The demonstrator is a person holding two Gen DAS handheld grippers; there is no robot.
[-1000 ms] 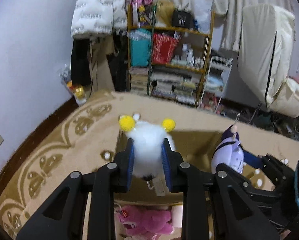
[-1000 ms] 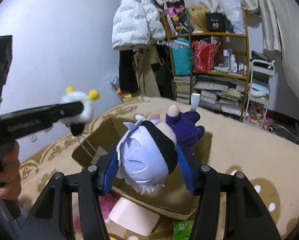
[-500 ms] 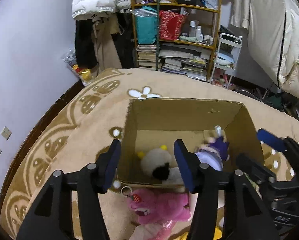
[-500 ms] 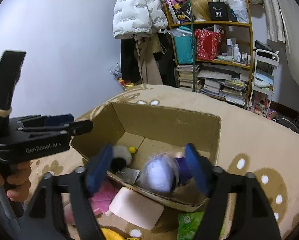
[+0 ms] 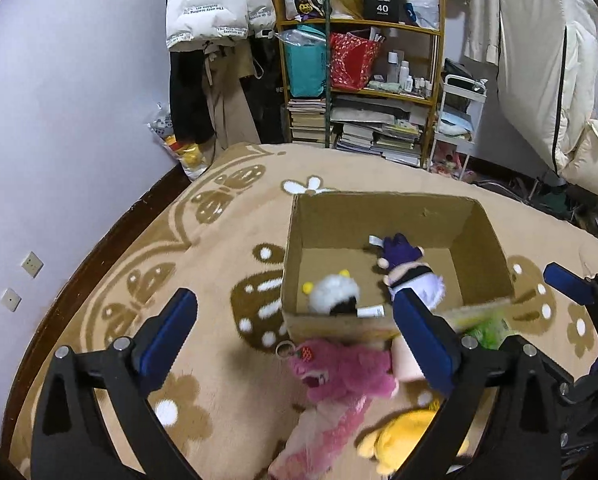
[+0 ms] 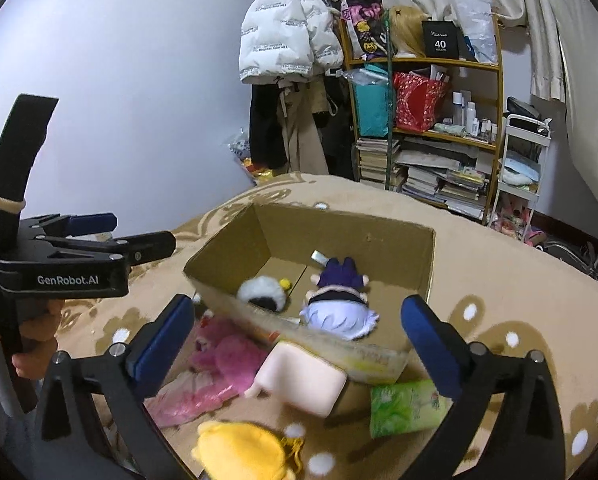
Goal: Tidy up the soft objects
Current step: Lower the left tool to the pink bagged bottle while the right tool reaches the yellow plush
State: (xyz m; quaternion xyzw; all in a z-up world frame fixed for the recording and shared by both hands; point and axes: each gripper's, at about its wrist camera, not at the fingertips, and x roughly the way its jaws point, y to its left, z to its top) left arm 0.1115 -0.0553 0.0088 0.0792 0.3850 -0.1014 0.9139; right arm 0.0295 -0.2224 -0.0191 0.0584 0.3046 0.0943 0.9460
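Now both your claws, left (image 5: 295, 334) and right (image 6: 299, 340), gape empty; the fluffy white round plush (image 5: 333, 293) and purple-haired cloth doll (image 5: 413, 280) lie inside the open brown cardboard box (image 5: 379, 216), its near wall blurred.

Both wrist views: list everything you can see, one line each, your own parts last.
cardboard box: 1, brown, open, on the rug
white fluffy plush: 1, white with yellow bobbles, inside box, left
purple doll: 1, purple and lilac, inside box, right
pink plush: 1, pink, on rug before the box
yellow plush: 1, yellow, rug, nearest
peach pad: 1, peach, against box front
green packet: 1, green, rug, right of pad
rug: 1, tan, floral
shelf: 1, wooden, cluttered, back wall
white jacket: 1, hanging
left tool: 1, black, blue pads, open, empty
right tool: 1, same, open, empty
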